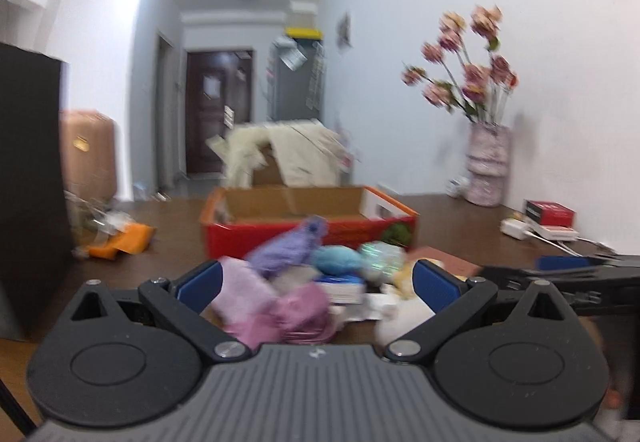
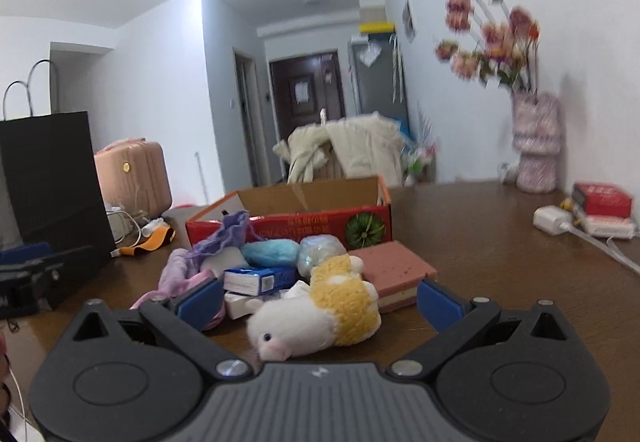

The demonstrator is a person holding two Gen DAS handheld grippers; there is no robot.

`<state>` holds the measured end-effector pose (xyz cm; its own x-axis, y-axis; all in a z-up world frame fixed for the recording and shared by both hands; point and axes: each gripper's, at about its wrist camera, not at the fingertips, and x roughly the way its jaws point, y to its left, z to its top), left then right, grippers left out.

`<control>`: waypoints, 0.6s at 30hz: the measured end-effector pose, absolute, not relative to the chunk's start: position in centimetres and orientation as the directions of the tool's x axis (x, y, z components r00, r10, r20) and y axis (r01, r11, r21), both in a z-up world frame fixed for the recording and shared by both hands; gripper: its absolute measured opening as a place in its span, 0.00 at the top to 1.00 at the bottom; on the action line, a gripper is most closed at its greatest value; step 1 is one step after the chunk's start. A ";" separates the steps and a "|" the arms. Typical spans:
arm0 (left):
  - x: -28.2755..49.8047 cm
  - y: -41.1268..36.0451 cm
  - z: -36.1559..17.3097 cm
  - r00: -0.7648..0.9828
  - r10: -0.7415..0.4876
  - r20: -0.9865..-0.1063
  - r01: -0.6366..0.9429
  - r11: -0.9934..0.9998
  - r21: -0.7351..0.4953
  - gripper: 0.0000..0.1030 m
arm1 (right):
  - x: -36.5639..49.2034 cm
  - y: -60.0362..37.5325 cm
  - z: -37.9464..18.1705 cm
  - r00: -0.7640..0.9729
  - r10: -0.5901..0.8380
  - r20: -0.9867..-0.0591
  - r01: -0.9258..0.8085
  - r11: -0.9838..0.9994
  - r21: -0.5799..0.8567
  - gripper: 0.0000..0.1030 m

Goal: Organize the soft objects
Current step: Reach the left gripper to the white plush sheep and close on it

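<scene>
Both grippers, left gripper and right gripper, stand with jaws wide apart, holding nothing. The white-and-yellow plush hamster lies mid-table on the dark wooden table, between the right fingers. The printing on the red cardboard box behind is too blurred to read.

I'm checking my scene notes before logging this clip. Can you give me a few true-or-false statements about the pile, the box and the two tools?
1. The red cardboard box stands open behind the pile. True.
2. The white and yellow plush hamster lies inside that box. False: it lies on the brown wooden table, in front of the box.
3. The right tool is open, with the hamster between its fingers. True.
4. The left tool is shut on the pink cloth. False: its jaws stand wide apart.
5. The pink patterned vase of flowers stands near the wall. True.
</scene>
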<state>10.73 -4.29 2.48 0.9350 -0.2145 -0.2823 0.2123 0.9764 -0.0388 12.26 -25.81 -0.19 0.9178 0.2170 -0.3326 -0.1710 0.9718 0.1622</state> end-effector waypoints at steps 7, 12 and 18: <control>16.4 -8.2 0.9 0.807 -0.392 -0.441 0.361 0.919 -0.155 0.27 | 18.6 -28.1 -1.3 0.878 0.221 -0.425 -0.141 0.967 0.213 0.17; 20.1 -9.7 -2.4 0.731 -0.386 -0.562 0.321 0.922 -0.215 0.39 | 21.3 -29.0 -2.9 0.835 0.307 -0.457 -0.184 0.938 0.293 0.37; 20.8 -7.9 -3.9 0.707 -0.433 -0.559 0.299 0.899 -0.318 0.51 | 21.0 -29.2 -3.9 0.798 0.387 -0.462 -0.209 0.897 0.391 0.66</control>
<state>20.80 -7.86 -3.89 0.7073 -0.4331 -0.5587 0.2993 0.8995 -0.3184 21.03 -29.17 -3.93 0.7983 0.3868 -0.4616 -0.2085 0.8966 0.3906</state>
